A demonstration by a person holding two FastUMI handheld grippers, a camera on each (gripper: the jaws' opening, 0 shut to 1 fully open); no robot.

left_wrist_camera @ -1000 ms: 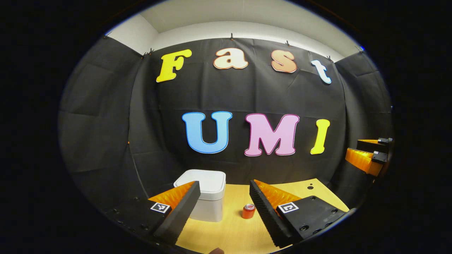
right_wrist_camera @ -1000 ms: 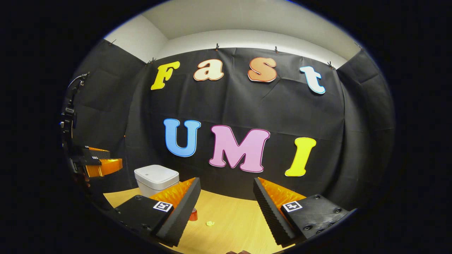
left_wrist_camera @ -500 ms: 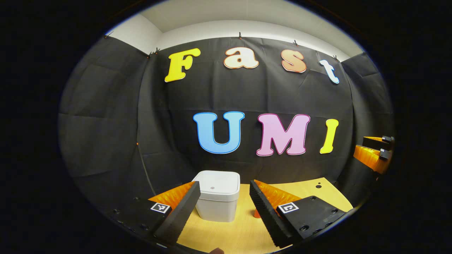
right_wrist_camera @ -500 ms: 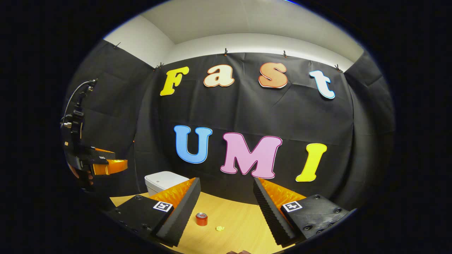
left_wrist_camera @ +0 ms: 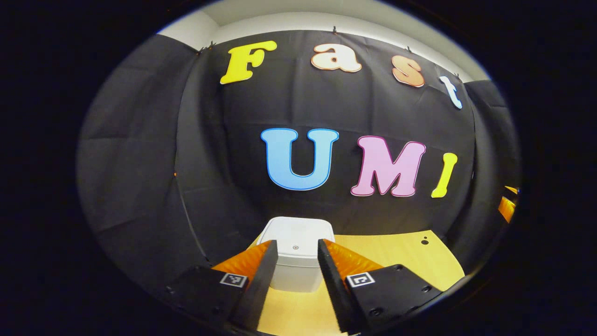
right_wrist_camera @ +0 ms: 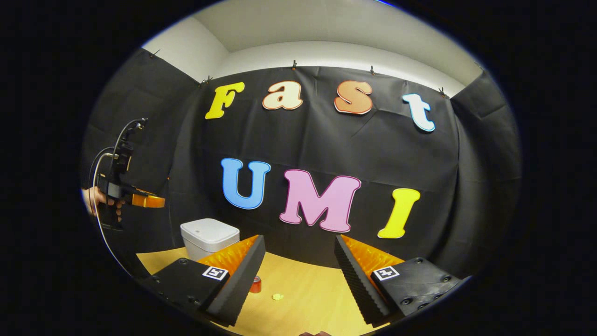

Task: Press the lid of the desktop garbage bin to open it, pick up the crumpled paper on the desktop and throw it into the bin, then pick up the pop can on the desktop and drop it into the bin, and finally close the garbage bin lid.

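Observation:
The white desktop bin (left_wrist_camera: 298, 231) stands with its lid down at the back left of the wooden table (left_wrist_camera: 396, 252). My left gripper (left_wrist_camera: 296, 245) hovers short of it and above, open with a narrowed gap, the bin framed between its fingers. In the right gripper view the bin (right_wrist_camera: 209, 235) sits far left, with the left gripper (right_wrist_camera: 150, 201) in the air above and left of it, held by a hand (right_wrist_camera: 95, 198). A red pop can (right_wrist_camera: 255, 283) and a small yellow crumpled paper (right_wrist_camera: 278, 296) lie on the table. My right gripper (right_wrist_camera: 298, 242) is open and holds nothing.
Black cloth walls close the booth behind and beside the table (right_wrist_camera: 308, 284). Two small dark holes (left_wrist_camera: 424, 241) mark the tabletop at the back right. An orange part of the right gripper (left_wrist_camera: 506, 207) pokes in at the far right edge.
My left gripper's fingers have drawn closer together and it has swung to centre on the bin; the can has slipped out of its view. The right gripper has barely moved.

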